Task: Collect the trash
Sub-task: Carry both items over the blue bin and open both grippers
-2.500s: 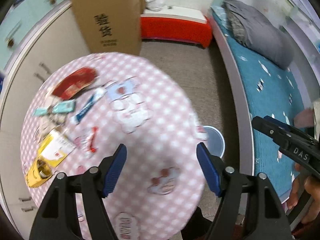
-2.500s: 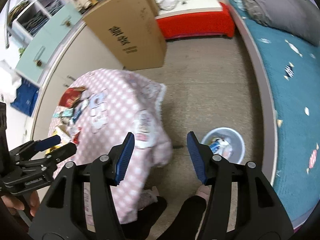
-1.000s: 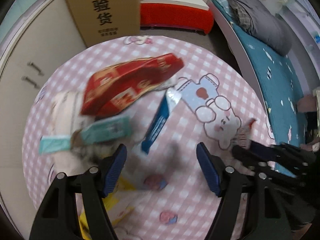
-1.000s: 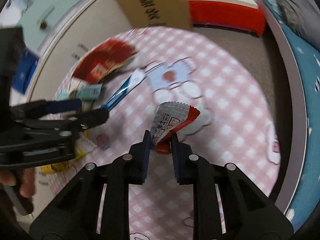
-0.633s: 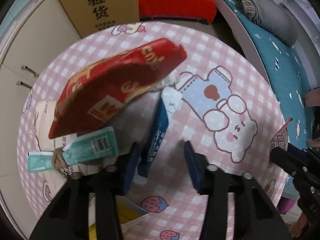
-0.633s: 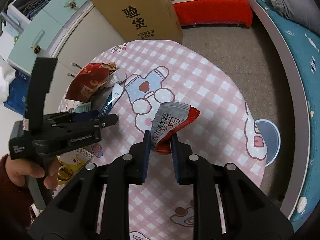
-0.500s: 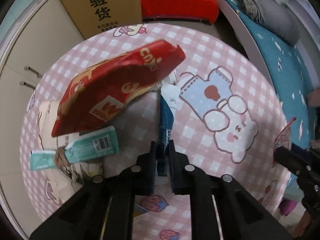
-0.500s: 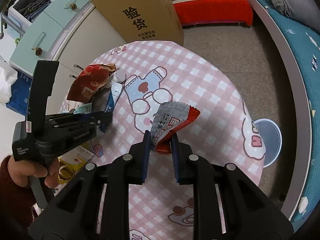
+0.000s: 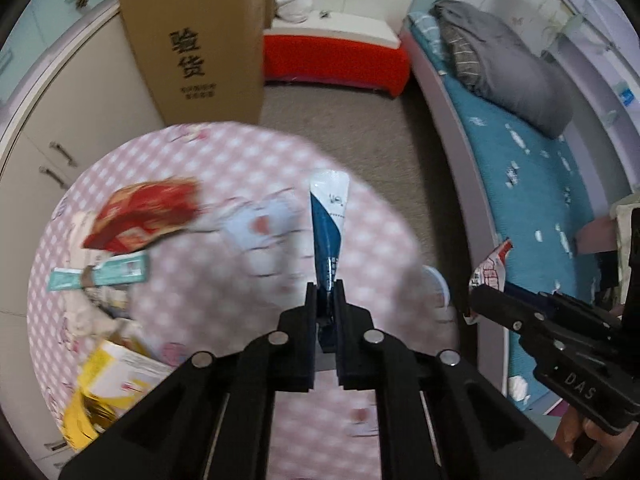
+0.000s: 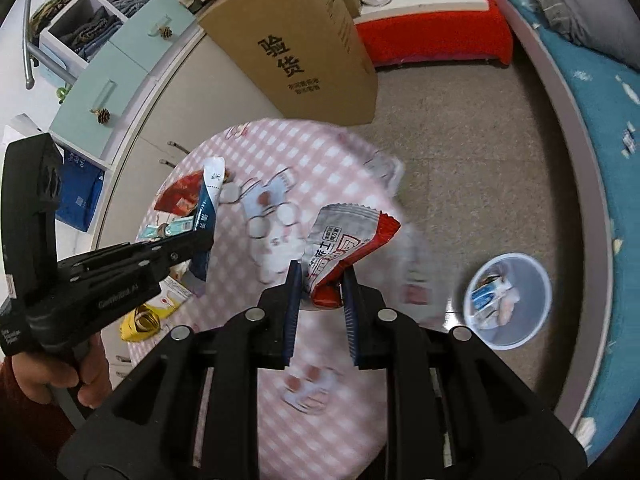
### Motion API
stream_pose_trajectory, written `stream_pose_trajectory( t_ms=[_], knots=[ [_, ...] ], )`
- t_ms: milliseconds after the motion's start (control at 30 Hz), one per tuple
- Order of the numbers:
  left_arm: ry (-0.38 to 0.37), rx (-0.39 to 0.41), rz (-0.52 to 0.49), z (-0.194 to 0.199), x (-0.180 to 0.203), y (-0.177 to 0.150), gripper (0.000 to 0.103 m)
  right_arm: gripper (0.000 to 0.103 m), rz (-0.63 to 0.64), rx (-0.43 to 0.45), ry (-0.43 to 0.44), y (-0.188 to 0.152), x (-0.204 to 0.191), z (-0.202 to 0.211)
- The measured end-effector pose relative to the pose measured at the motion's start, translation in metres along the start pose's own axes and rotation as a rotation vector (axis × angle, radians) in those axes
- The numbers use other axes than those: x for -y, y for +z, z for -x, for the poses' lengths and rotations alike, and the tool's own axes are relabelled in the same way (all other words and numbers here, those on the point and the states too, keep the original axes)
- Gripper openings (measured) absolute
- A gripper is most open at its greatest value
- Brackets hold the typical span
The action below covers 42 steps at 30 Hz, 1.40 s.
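Observation:
My left gripper [image 9: 325, 294] is shut on a long blue and white wrapper [image 9: 328, 220], held up above the pink checked round table [image 9: 208, 288]. The same wrapper [image 10: 208, 200] also shows at the left in the right wrist view. My right gripper [image 10: 319, 276] is shut on a crumpled red and white snack wrapper [image 10: 344, 244], lifted over the table's right side. A pale round bin [image 10: 540, 320] with trash inside stands on the floor to the right. A red snack bag [image 9: 144, 216], a teal packet [image 9: 100, 278] and a yellow box [image 9: 108, 388] lie on the table.
A tall cardboard box [image 9: 196, 40] stands behind the table beside white cabinets [image 9: 80, 120]. A bed with a teal cover [image 9: 532, 184] runs along the right, and a red bench [image 9: 332, 58] sits at the back. Grey floor [image 10: 460, 152] lies between table and bed.
The left gripper shut on the blue wrapper and lifted it off the table toward the right. The right gripper also rose and moved right with its snack wrapper, bringing the bin into view.

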<state>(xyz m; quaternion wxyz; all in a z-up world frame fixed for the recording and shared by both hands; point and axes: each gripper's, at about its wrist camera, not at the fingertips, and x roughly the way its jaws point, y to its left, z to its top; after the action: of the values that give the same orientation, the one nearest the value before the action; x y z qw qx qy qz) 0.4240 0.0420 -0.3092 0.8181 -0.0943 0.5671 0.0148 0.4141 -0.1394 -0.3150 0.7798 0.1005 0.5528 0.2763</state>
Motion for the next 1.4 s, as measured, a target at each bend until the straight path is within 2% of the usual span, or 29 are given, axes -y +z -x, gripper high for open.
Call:
stream_pose_trajectory(
  t_ms=[200, 500, 700, 900, 967, 1000, 1033, 1100, 1400],
  knots=[
    [-0.060, 0.006, -0.062, 0.000, 0.094, 0.006, 0.007, 0.020, -0.025, 0.051, -0.052, 0.002, 0.066, 0.061],
    [-0.130, -0.023, -0.204, -0.008, 0.215, 0.004, 0.007, 0.020, -0.110, 0.098, -0.103, -0.017, 0.146, 0.118],
    [-0.145, -0.041, -0.257, -0.014, 0.258, 0.006, 0.007, 0.020, -0.170, 0.117, -0.113, -0.030, 0.182, 0.141],
    [-0.150, -0.056, -0.289, -0.019, 0.282, 0.009, 0.009, 0.020, -0.212, 0.139, -0.122, -0.038, 0.205, 0.156],
    [-0.151, -0.067, -0.292, -0.022, 0.288, 0.009, 0.017, 0.020, -0.229, 0.144, -0.121, -0.039, 0.209, 0.159],
    [-0.145, -0.066, -0.290, -0.023, 0.289, 0.008, 0.031, 0.020, -0.234, 0.145, -0.121, -0.041, 0.211, 0.159],
    [-0.134, -0.065, -0.283, -0.023, 0.290, 0.008, 0.049, 0.020, -0.240, 0.144, -0.120, -0.042, 0.213, 0.160],
    [-0.136, -0.069, -0.268, -0.024, 0.291, 0.007, 0.060, 0.020, -0.248, 0.145, -0.119, -0.045, 0.214, 0.160],
    [-0.099, -0.068, -0.240, -0.021, 0.282, 0.009, 0.066, 0.020, -0.250, 0.130, -0.100, -0.044, 0.214, 0.155]
  ],
)
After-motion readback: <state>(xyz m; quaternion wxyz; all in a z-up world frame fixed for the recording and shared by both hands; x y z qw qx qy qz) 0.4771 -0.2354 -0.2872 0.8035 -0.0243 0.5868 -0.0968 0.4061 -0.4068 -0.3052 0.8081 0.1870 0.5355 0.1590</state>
